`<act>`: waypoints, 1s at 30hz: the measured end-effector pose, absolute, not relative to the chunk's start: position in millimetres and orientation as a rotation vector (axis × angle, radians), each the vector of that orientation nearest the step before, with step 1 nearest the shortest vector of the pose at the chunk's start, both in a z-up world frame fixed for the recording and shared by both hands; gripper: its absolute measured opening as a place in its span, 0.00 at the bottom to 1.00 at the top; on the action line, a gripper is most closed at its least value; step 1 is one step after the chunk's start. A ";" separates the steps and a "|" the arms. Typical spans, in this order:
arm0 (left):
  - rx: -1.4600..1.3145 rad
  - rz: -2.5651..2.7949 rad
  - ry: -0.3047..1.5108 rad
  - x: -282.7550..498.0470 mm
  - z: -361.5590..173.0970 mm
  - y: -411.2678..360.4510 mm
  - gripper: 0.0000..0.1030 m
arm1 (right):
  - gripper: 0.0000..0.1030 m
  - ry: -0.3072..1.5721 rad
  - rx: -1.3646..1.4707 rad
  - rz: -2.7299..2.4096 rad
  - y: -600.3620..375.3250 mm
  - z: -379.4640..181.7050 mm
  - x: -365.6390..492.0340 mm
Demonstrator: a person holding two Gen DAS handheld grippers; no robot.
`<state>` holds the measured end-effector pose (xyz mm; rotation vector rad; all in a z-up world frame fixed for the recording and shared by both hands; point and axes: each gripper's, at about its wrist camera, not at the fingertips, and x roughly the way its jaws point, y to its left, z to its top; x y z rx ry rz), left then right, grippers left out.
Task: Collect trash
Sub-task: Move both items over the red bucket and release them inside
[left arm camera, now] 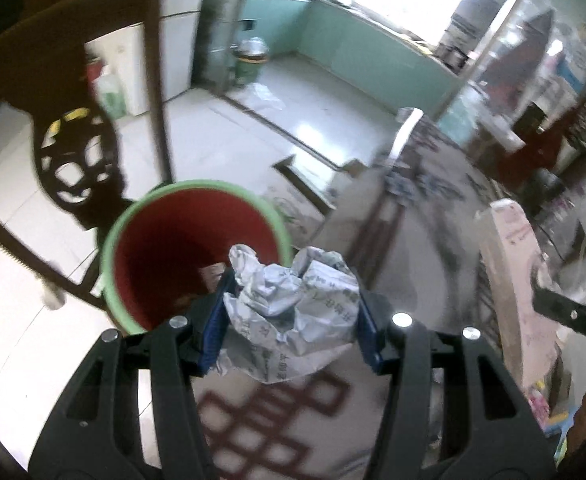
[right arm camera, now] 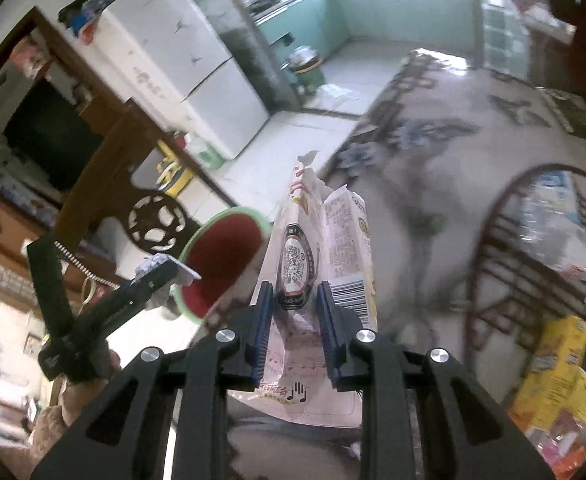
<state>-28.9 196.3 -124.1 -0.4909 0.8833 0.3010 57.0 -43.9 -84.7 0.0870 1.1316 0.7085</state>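
Note:
My left gripper point(left arm camera: 293, 312) is shut on a crumpled ball of printed paper point(left arm camera: 293, 304) and holds it at the near rim of a bin point(left arm camera: 197, 208) with a green rim and red inside. My right gripper point(right arm camera: 293, 320) is shut on a pink and white snack wrapper point(right arm camera: 317, 248) and holds it upright above the table. In the right wrist view the bin point(right arm camera: 221, 256) is just left of the wrapper, and the left gripper point(right arm camera: 153, 280) with the paper point(right arm camera: 161, 264) sits at its left rim. In the left wrist view the wrapper point(left arm camera: 509, 280) and right gripper show at the right.
A dark carved wooden chair point(left arm camera: 69, 152) stands behind the bin. The table point(left arm camera: 433, 208) has a patterned cloth. A round wire basket point(right arm camera: 541, 240) with bottles and a yellow box point(right arm camera: 557, 368) are at the right. A white fridge point(right arm camera: 189, 64) stands on the tiled floor.

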 end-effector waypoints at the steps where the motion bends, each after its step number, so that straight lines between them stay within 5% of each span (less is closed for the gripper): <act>1: -0.494 0.315 0.885 -28.3 -124.2 201.4 0.51 | 0.22 1.139 0.085 0.727 -36.1 -86.9 59.0; 27: -0.575 0.547 0.980 -21.1 -167.5 273.6 0.51 | 0.22 1.325 0.037 1.087 134.4 -134.3 115.0; 29: -0.580 0.560 0.985 -23.0 -170.0 276.8 0.50 | 0.30 1.335 0.058 1.099 143.1 -137.9 118.1; 30: -0.582 0.567 0.989 -23.9 -171.5 278.3 0.51 | 0.46 1.322 0.077 1.085 143.4 -137.1 121.1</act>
